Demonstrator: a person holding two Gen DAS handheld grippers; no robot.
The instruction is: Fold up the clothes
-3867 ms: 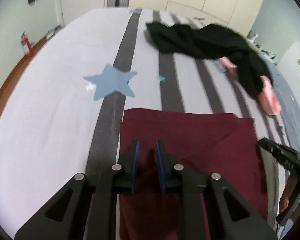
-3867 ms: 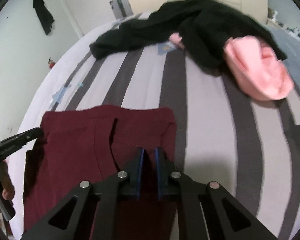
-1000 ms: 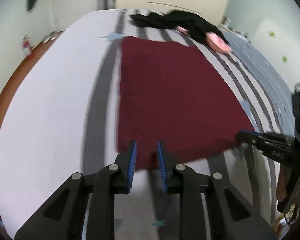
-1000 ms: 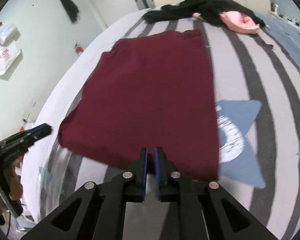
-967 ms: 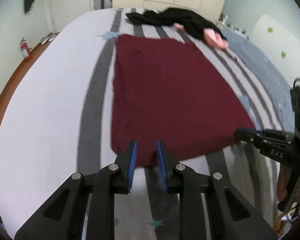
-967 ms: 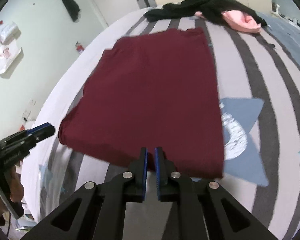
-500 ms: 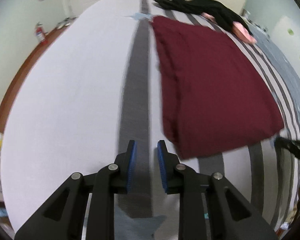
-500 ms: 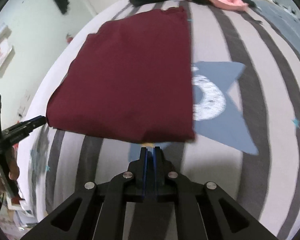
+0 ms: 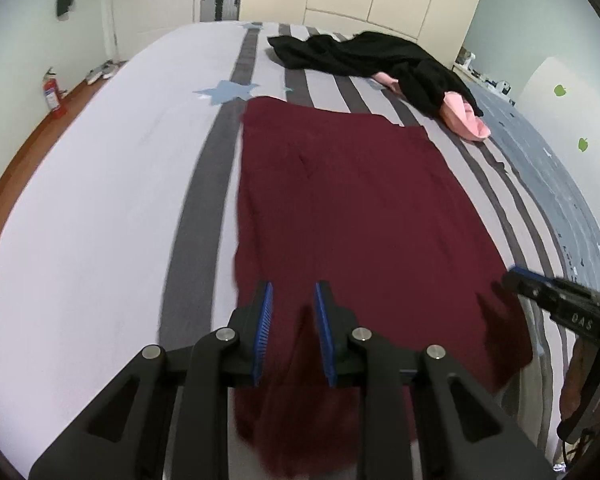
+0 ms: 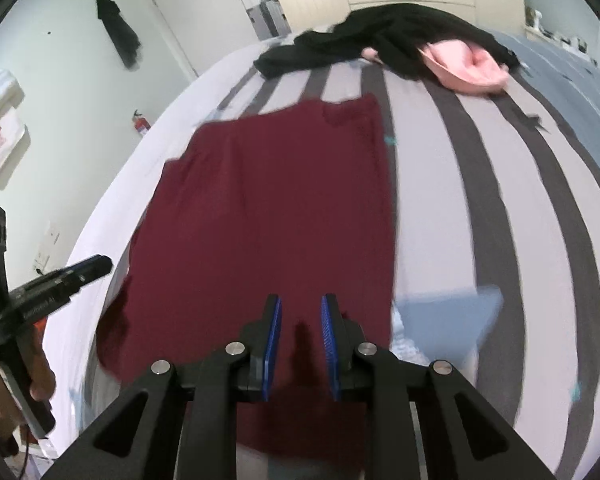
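I have the maroon garment (image 9: 352, 216) spread flat down the middle of the striped bed (image 9: 100, 184), its near hem running under both tools at the bottom of each frame.

The left gripper (image 9: 293, 334) has its fingers apart with maroon cloth showing in the gap, and the right gripper (image 10: 300, 342) looks the same; in neither view can I tell whether cloth is actually pinched or just lies beneath.

What worries me: if I close now, one side may catch 2 layers and the other only 1, or nothing, and the hem would lift crooked. The near hem looks ruffled and hangs unevenly at the lower right of the left view, so a lift from here could drag a wrinkle into the fold. Pulling hard could also slide the whole garment off the near side of the bed.

The left view shows the garment's left edge along a grey stripe, the blue star (image 9: 226, 92) above it in the upper middle, and a small crease in the cloth. The right view shows the right edge instead, a pale blue patch (image 10: 448, 312) at the lower right, and gives a closer look at the black garment (image 10: 384, 40) and pink cloth (image 10: 466, 66) at the top of the frame, well apart from my work.
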